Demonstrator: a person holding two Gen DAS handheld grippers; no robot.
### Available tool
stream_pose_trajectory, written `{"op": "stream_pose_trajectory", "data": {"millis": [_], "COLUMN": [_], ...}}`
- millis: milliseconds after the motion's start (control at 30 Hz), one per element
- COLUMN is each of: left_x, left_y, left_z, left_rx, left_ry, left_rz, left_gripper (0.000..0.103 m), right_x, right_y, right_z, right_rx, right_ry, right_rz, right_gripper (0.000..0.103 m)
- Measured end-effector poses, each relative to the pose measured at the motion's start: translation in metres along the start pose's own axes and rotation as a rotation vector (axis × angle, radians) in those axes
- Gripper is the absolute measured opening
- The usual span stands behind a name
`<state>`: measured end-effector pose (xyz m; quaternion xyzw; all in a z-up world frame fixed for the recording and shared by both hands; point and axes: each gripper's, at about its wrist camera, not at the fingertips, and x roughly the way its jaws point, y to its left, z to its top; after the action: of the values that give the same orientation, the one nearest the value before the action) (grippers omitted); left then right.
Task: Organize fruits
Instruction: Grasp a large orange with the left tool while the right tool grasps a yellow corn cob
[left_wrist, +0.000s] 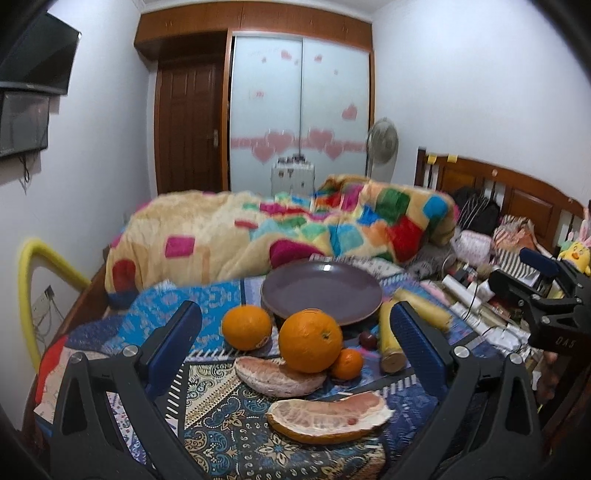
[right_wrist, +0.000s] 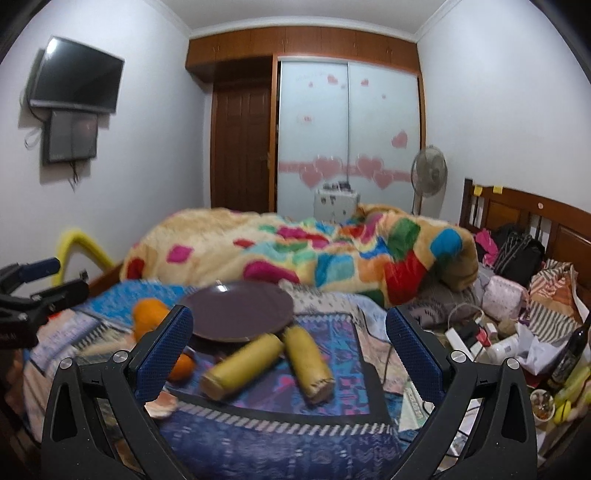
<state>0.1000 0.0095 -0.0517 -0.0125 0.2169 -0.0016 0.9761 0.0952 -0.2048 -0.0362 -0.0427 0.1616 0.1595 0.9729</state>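
Note:
On a patterned cloth lie a large orange, a second orange, a small tangerine, two peeled pomelo pieces, a small dark red fruit and two yellow banana pieces. A dark purple plate sits empty behind them. My left gripper is open, its jaws either side of the fruit pile. My right gripper is open over the banana pieces, with the plate just behind.
A colourful quilt is heaped on the bed behind the plate. Cluttered bottles, cables and bags lie to the right by the wooden headboard. A yellow foam rail stands at the left.

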Motion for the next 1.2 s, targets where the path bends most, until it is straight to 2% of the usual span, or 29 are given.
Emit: {"op": "stream_pose_trajectory", "data": {"millis": [300, 533, 600, 700, 900, 967, 1033, 1100, 1200], "left_x": [0.06, 0.093, 0.1, 0.107, 0.118, 0.12, 0.121, 0.122, 0.124], "left_y": [-0.001, -0.004, -0.003, -0.005, -0.011, -0.012, -0.012, -0.013, -0.014], "left_z": [-0.01, -0.013, -0.014, -0.016, -0.019, -0.019, -0.019, -0.019, -0.02], "left_rx": [0.022, 0.031, 0.026, 0.034, 0.044, 0.051, 0.054, 0.056, 0.058], "left_ry": [0.149, 0.237, 0.261, 0.282, 0.308, 0.31, 0.311, 0.317, 0.326], "left_rz": [-0.008, -0.035, -0.041, -0.045, -0.055, -0.054, -0.056, -0.063, -0.079], "left_gripper": [0.103, 0.103, 0.102, 0.095, 0.086, 0.085, 0.081, 0.073, 0.068], "right_x": [0.057, 0.086, 0.093, 0.103, 0.12, 0.124, 0.126, 0.131, 0.138], "right_y": [-0.024, -0.033, -0.035, -0.033, -0.025, -0.024, -0.022, -0.022, -0.024], "right_z": [-0.023, -0.034, -0.035, -0.037, -0.039, -0.039, -0.04, -0.04, -0.042], "right_rx": [-0.047, -0.082, -0.082, -0.099, -0.142, -0.152, -0.167, -0.17, -0.154], "right_ry": [0.17, 0.282, 0.306, 0.347, 0.411, 0.431, 0.444, 0.469, 0.5], "right_rz": [-0.01, 0.043, 0.064, 0.094, 0.139, 0.147, 0.143, 0.154, 0.182], "right_gripper": [0.103, 0.101, 0.096, 0.086, 0.068, 0.065, 0.058, 0.043, 0.036]}}
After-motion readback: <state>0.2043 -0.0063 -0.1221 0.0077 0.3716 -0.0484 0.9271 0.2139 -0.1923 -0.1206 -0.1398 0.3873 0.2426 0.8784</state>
